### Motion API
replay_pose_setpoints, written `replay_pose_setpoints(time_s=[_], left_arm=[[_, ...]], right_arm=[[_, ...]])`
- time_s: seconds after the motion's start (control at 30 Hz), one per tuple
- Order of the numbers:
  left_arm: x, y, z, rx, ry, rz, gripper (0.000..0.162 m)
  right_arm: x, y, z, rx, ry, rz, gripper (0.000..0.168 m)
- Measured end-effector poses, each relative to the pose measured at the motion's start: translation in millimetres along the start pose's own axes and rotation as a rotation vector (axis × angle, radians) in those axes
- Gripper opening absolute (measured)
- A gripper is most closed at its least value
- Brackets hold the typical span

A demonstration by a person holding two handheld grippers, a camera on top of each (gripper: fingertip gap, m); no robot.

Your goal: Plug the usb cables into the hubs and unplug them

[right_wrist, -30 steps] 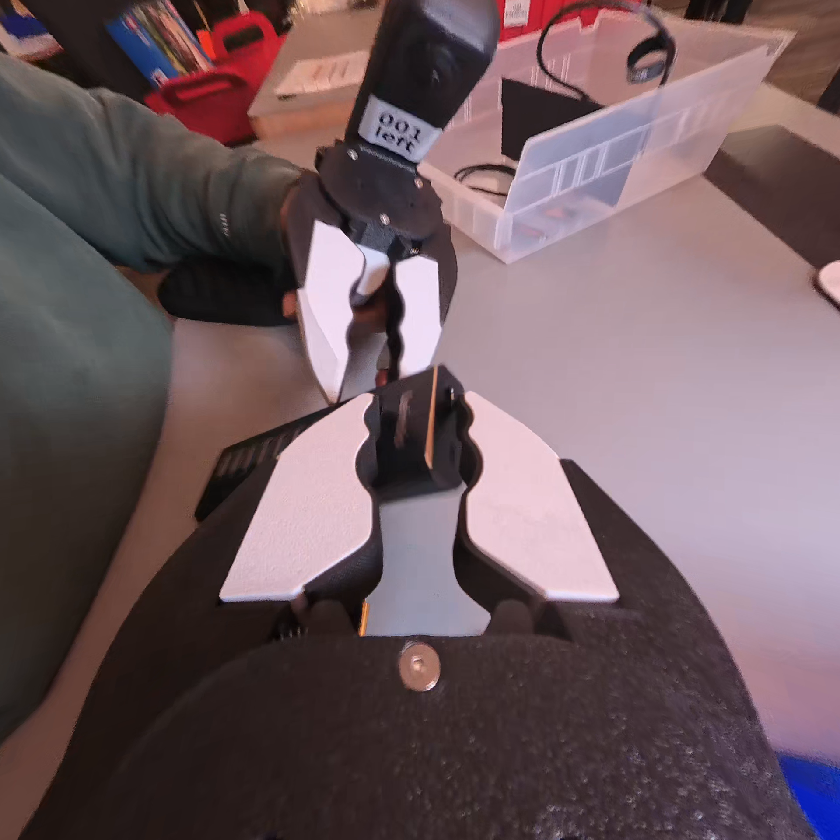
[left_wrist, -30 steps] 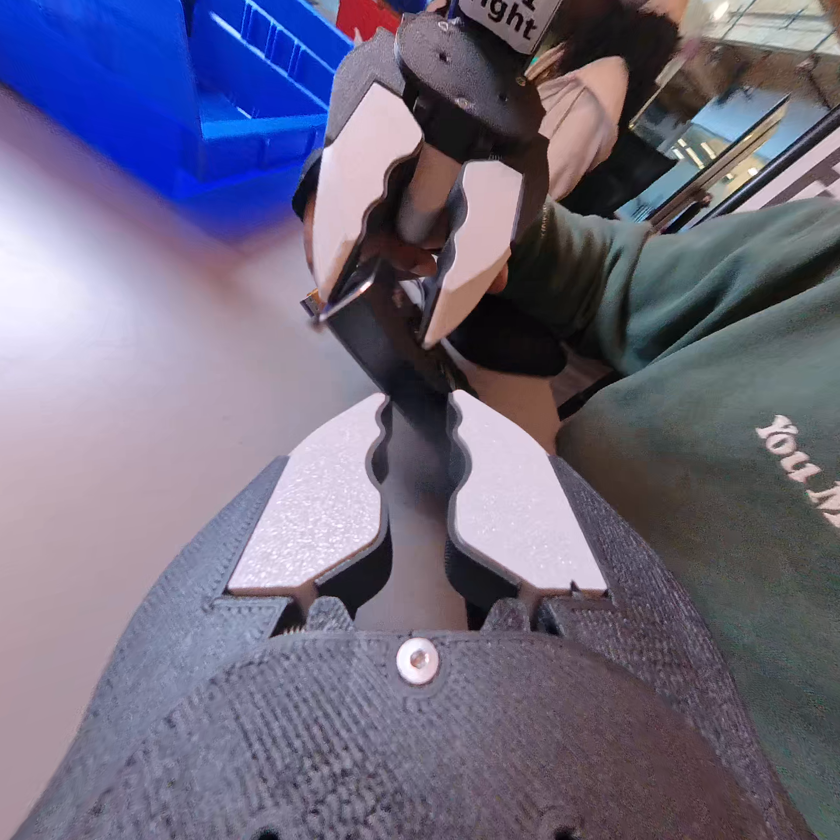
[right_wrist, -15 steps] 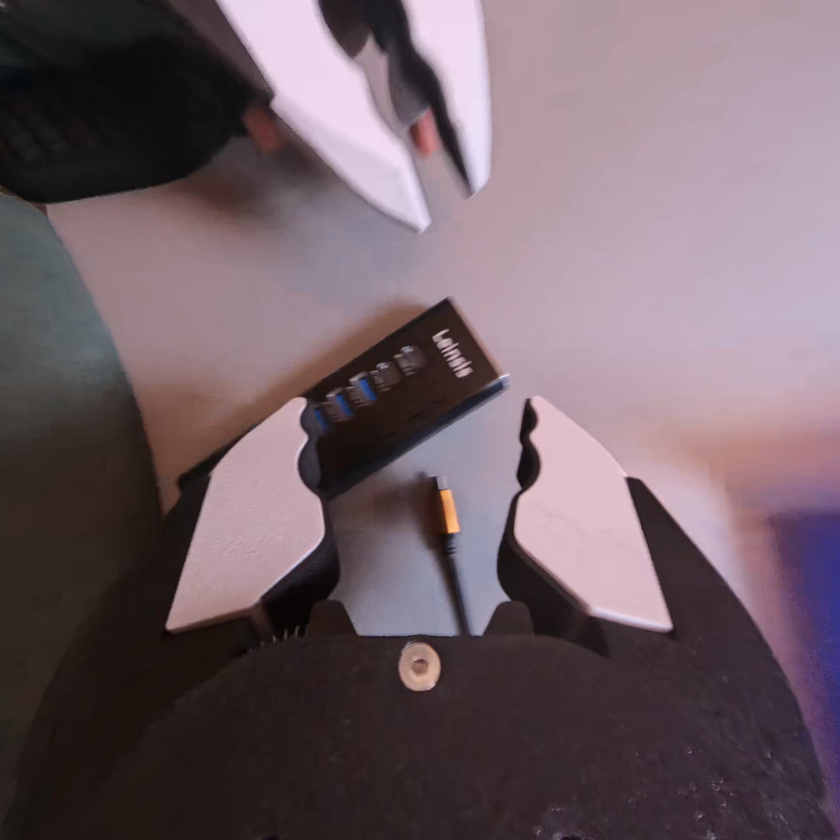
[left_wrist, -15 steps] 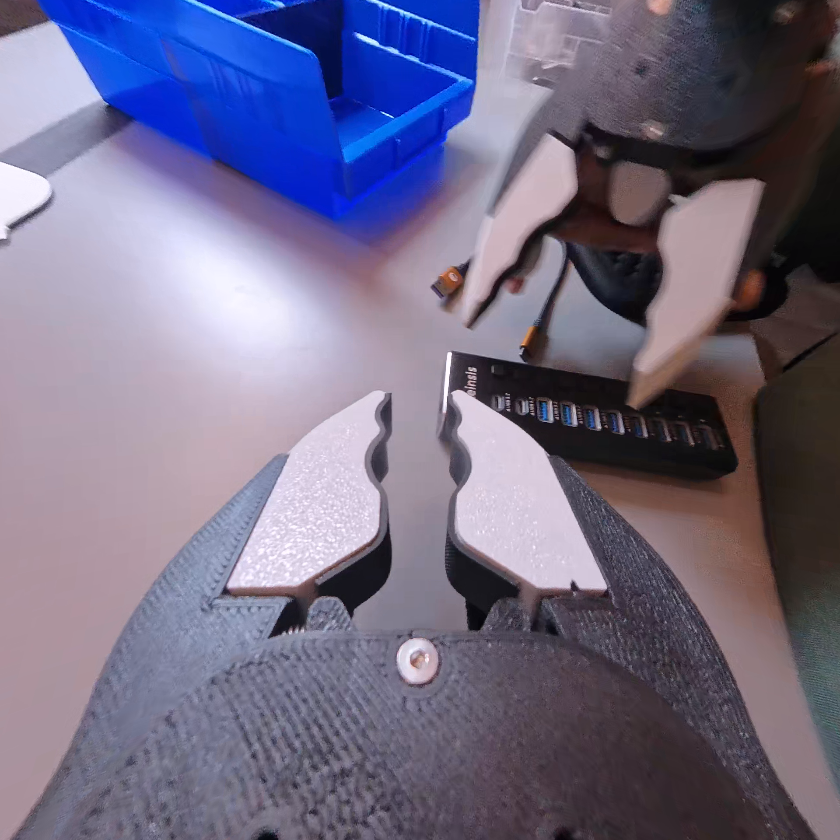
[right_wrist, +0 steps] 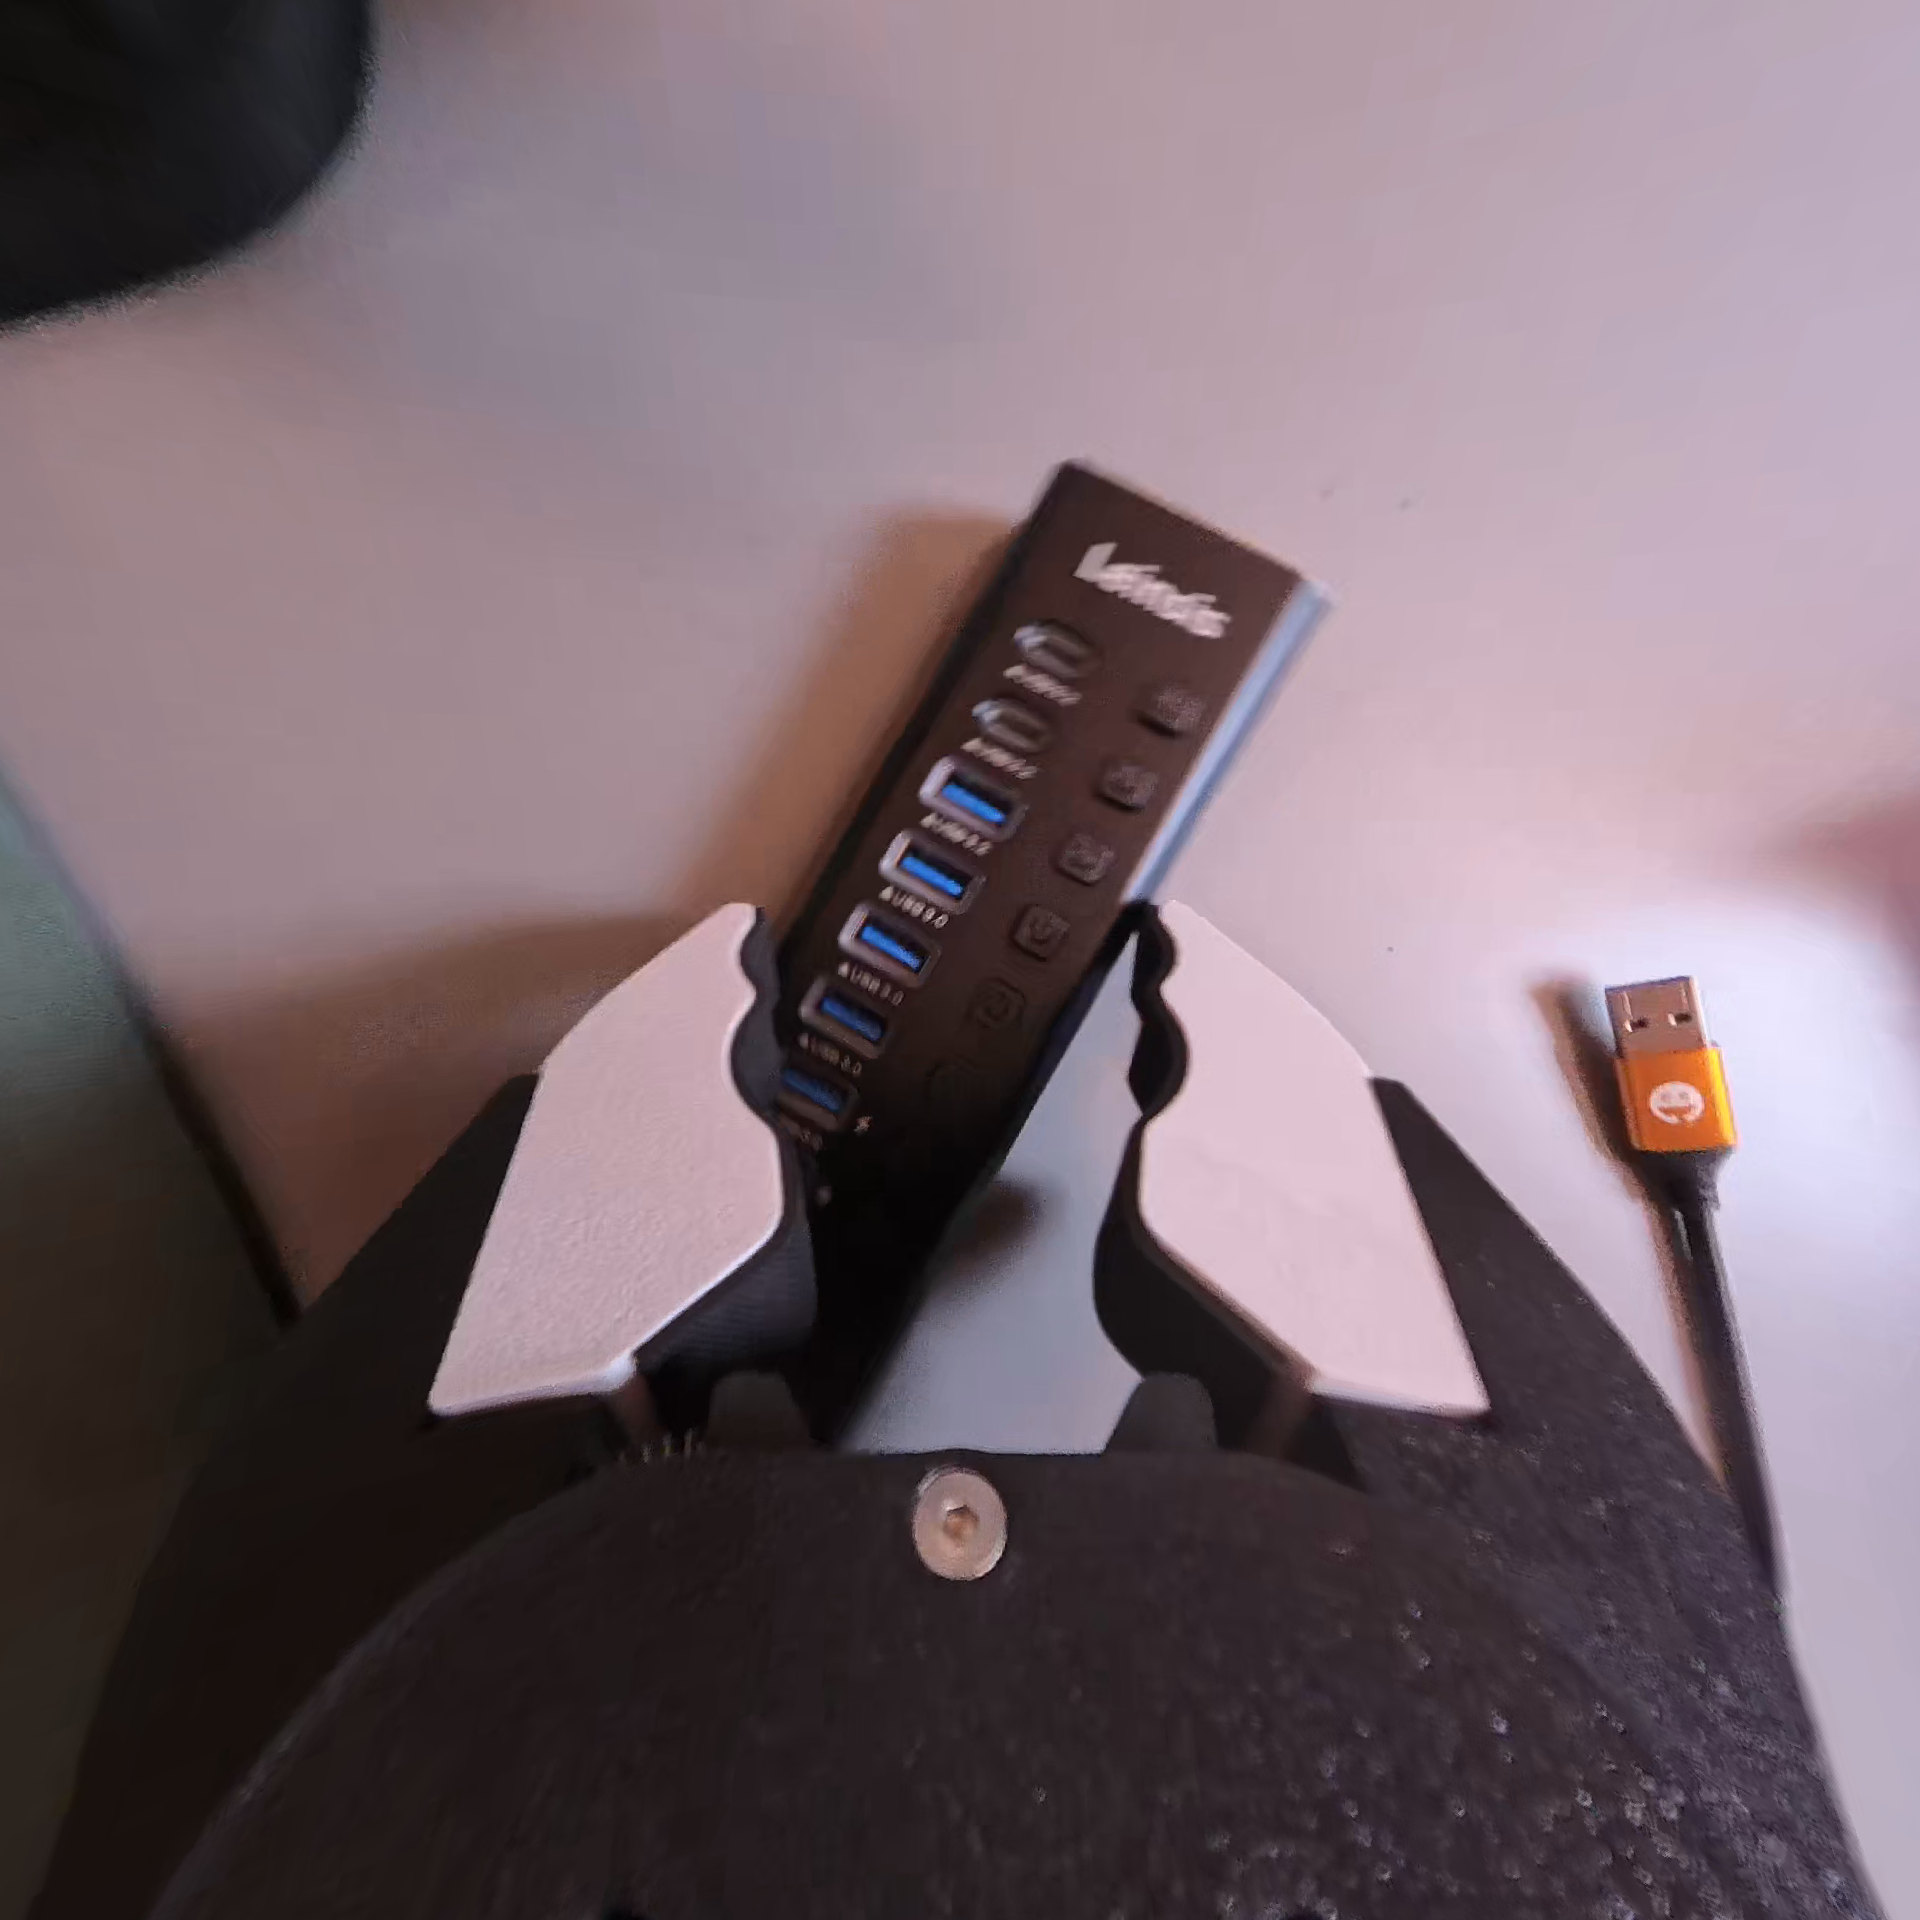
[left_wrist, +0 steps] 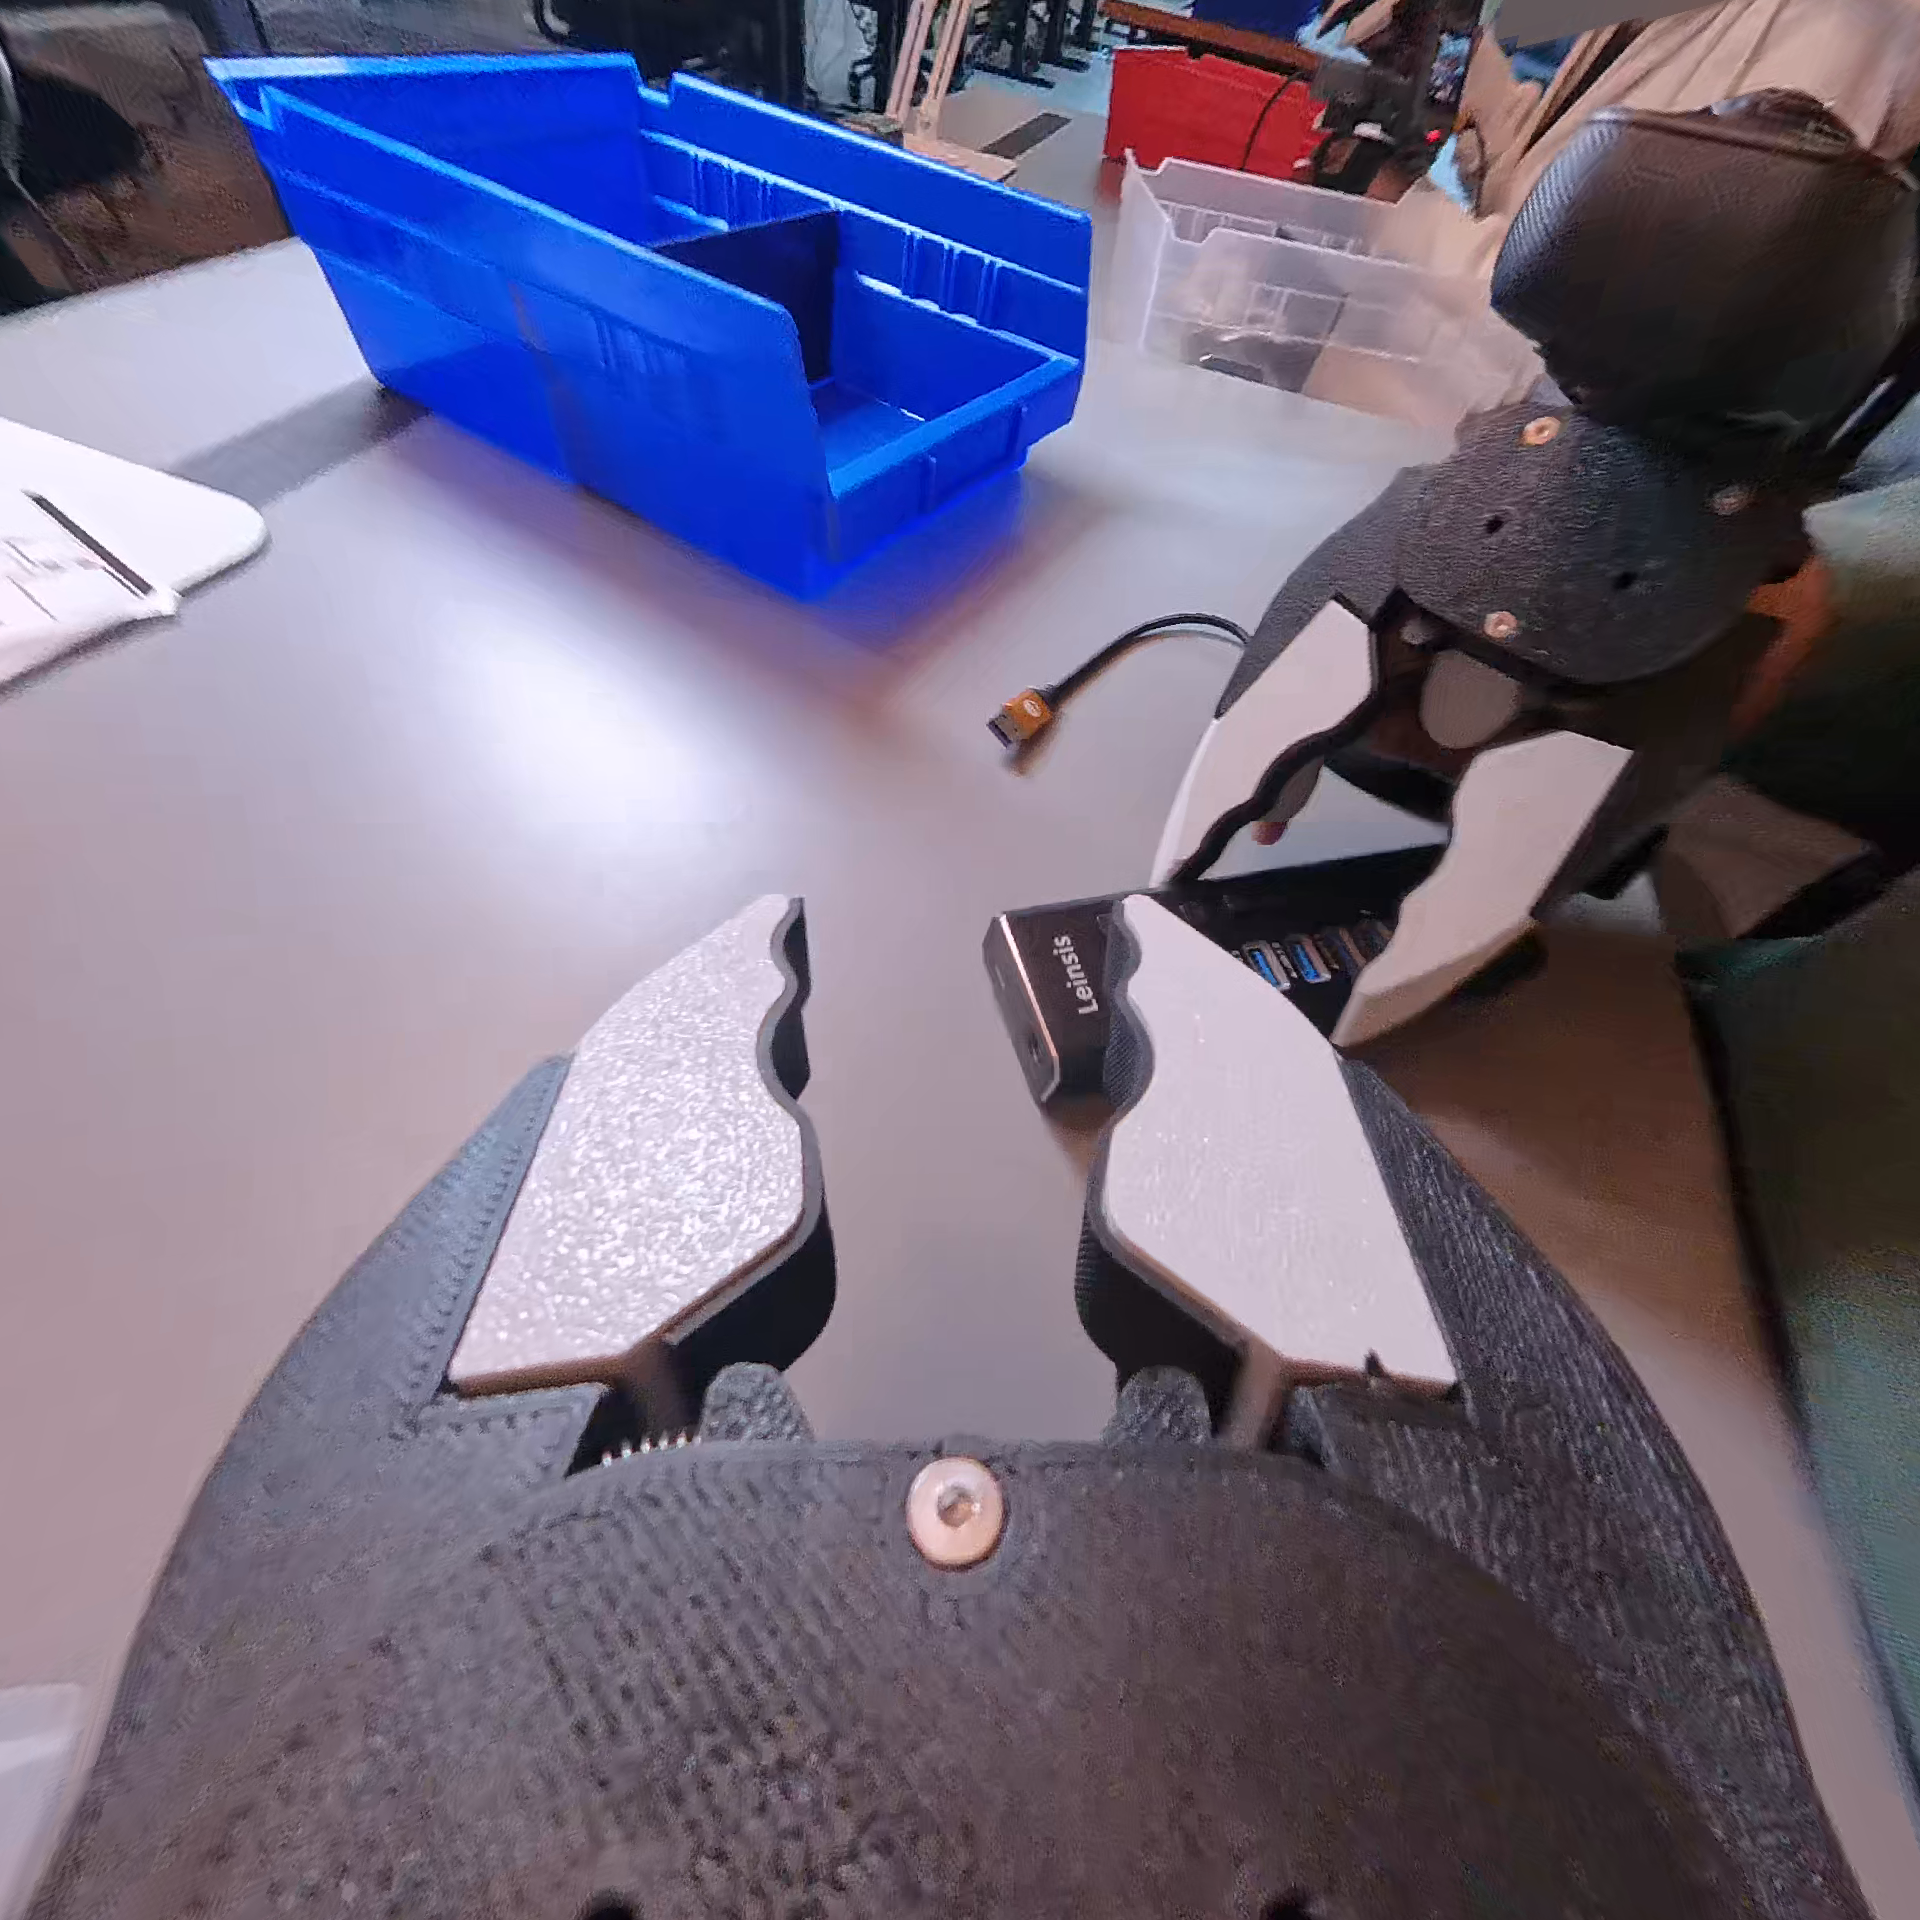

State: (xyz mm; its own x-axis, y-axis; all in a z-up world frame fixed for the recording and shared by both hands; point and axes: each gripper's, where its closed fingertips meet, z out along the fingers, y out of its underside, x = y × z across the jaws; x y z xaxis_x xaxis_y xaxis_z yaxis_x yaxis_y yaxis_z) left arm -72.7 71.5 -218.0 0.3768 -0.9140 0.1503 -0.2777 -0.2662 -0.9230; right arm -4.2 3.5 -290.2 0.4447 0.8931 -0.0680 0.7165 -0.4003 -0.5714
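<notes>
Right gripper (right_wrist: 945, 925) gapes astride the stiff, slick hub (right_wrist: 1049, 831); left gripper (left_wrist: 961, 935) gapes empty; cable (right_wrist: 1673, 1101) limp, best pinched by its orange plug shell.

hub (right_wrist: 1049, 831) blurred, cable (right_wrist: 1714, 1299) cut off

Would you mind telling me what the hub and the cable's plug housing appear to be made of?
The hub looks like black matte plastic on top with a silvery, perhaps metal, side edge. The plug housing looks like orange anodised metal, given its satin sheen.
</notes>
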Motion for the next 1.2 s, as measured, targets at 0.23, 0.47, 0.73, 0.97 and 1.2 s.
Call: replay_pose_setpoints(time_s=[0.23, 0.47, 0.73, 0.97, 1.2], left_arm=[[0.4, 13.0, -8.1, 0.019, 0.082, -0.179, 0.063], [39.4, -12.6, 1.4, 0.166, 0.315, -0.389, 0.069], [33.1, -43.1, 13.0, 0.297, 0.088, -0.245, 0.033], [6.2, -46.6, -0.6, 0.342, -0.085, -0.28, 0.03], [17.6, -73.1, -13.7, 0.477, -0.029, -0.335, 0.032]], right_arm=[[9.4, -5.0, -13.3, 0.107, 0.008, -0.054, 0.057], [17.4, -51.4, -49.5, 0.447, 0.087, -0.111, 0.055], [12.4, -99.9, -43.7, 0.552, 0.295, -0.279, 0.055], [21.8, -93.3, -28.7, 0.524, 0.269, -0.102, 0.083], [28.0, -108.8, -23.4, 0.589, 0.392, -0.135, 0.061]])
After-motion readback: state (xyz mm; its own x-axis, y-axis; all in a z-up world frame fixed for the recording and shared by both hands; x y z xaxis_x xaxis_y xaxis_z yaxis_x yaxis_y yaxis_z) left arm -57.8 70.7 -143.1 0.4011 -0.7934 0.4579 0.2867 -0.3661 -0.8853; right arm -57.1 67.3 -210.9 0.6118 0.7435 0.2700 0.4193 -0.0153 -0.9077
